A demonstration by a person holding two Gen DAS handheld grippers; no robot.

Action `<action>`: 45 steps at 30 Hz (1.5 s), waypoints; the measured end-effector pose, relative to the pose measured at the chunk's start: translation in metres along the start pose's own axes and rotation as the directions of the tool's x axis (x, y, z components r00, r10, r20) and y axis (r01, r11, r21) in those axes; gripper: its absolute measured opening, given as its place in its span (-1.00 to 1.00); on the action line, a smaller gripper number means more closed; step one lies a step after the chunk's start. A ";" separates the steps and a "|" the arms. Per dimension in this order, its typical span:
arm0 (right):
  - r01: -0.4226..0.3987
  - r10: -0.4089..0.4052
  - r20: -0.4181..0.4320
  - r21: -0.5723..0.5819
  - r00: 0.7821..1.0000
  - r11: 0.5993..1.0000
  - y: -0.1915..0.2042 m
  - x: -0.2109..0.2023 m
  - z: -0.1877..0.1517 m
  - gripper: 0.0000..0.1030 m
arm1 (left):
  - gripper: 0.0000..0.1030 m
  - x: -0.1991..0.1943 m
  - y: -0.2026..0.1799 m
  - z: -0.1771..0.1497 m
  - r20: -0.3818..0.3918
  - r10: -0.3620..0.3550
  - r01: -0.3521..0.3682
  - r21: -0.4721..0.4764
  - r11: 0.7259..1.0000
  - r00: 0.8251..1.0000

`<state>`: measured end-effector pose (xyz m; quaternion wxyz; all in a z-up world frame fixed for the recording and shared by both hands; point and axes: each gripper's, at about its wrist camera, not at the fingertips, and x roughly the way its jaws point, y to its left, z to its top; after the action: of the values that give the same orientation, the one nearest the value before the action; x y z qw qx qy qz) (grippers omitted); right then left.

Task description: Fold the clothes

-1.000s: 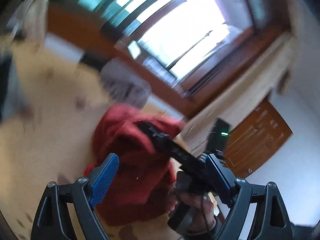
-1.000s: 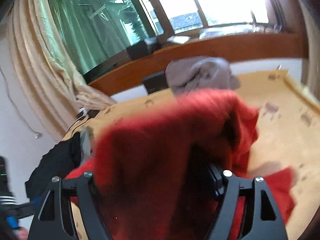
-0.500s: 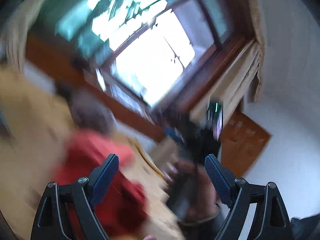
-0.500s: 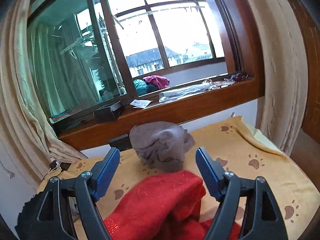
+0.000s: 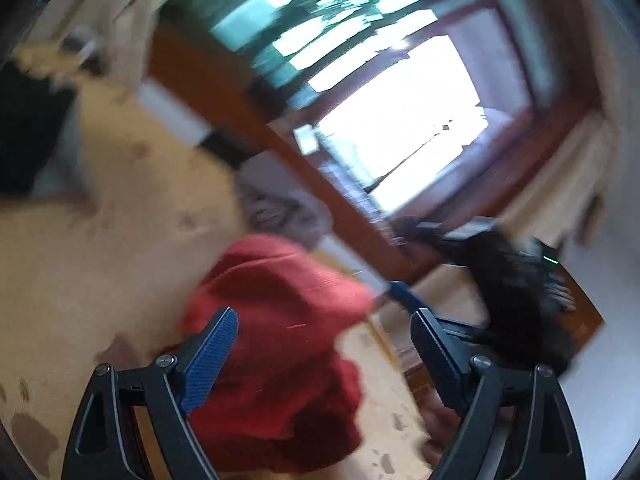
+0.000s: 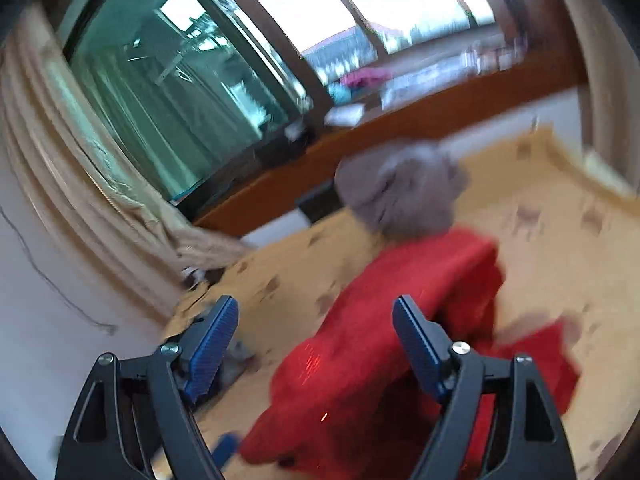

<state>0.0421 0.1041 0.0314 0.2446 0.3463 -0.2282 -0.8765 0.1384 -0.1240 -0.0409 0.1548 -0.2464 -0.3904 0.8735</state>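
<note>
The red sweater (image 6: 400,320), gripped by the right gripper (image 6: 316,340) a second ago, is now released and lies bunched on the paw-print bedspread (image 6: 560,232); both grippers' fingers, the left gripper (image 5: 324,344) included, are spread wide, empty.

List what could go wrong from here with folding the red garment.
1. The red garment lies bunched, and both the left hand-held gripper and the right hand-held gripper are open, so a pinch may catch several layers.
2. The grey garment touches its far edge and could get dragged along.
</note>
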 end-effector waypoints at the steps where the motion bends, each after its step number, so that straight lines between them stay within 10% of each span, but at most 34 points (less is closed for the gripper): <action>1: -0.026 0.027 -0.025 0.028 0.999 0.999 -0.003 0.002 -0.002 0.61 | 0.75 0.004 0.009 -0.001 -0.010 0.037 -0.037 -0.025 0.999 0.999; 16: -0.265 0.214 0.205 0.266 0.955 0.927 -0.032 -0.037 -0.023 0.61 | 0.75 0.054 -0.006 -0.021 -0.131 0.172 -0.171 0.015 0.985 0.976; 23: -0.058 0.061 0.233 -0.018 0.971 0.998 -0.018 -0.062 -0.013 0.61 | 0.75 0.041 -0.018 -0.022 -0.160 0.176 -0.155 0.137 0.978 0.971; 28: 0.227 -0.162 0.394 -0.123 0.905 0.966 -0.046 -0.113 -0.004 0.61 | 0.75 0.014 -0.013 -0.006 -0.081 0.180 -0.157 0.235 0.959 0.980; 30: 0.400 -0.297 0.475 -0.130 0.828 0.907 -0.060 -0.137 -0.003 0.61 | 0.75 0.002 -0.011 0.004 -0.046 0.187 -0.169 0.259 0.951 0.981; 33: 0.610 -0.472 0.588 -0.045 0.657 0.791 -0.085 -0.189 0.005 0.61 | 0.75 -0.013 -0.013 0.020 0.020 0.205 -0.202 0.283 0.937 0.979; 37: 0.839 -0.615 0.761 0.183 0.209 0.512 -0.091 -0.272 0.026 0.62 | 0.75 -0.033 -0.016 0.043 0.110 0.224 -0.248 0.311 0.917 0.968; 39: 0.871 -0.631 0.775 0.283 0.039 0.401 -0.089 -0.307 0.040 0.63 | 0.75 -0.045 -0.024 0.052 0.174 0.240 -0.287 0.344 0.894 0.955; 40: 0.875 -0.633 0.774 0.312 -0.009 0.370 -0.090 -0.321 0.046 0.63 | 0.75 -0.049 -0.028 0.053 0.194 0.241 -0.297 0.362 0.883 0.951; 42: 0.859 -0.635 0.764 0.248 0.110 0.448 -0.097 -0.329 0.055 0.63 | 0.75 -0.052 -0.033 0.051 0.201 0.225 -0.291 0.408 0.866 0.953; 45: 0.717 -0.529 0.665 -0.013 0.527 0.697 -0.120 -0.276 0.051 0.63 | 0.75 -0.046 -0.033 0.039 0.146 0.166 -0.215 0.452 0.866 0.975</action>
<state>0.1500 0.3708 0.1337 -0.1303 0.0604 -0.0247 -0.9893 0.1577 -0.1472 0.0210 0.1023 -0.1943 -0.1507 0.9639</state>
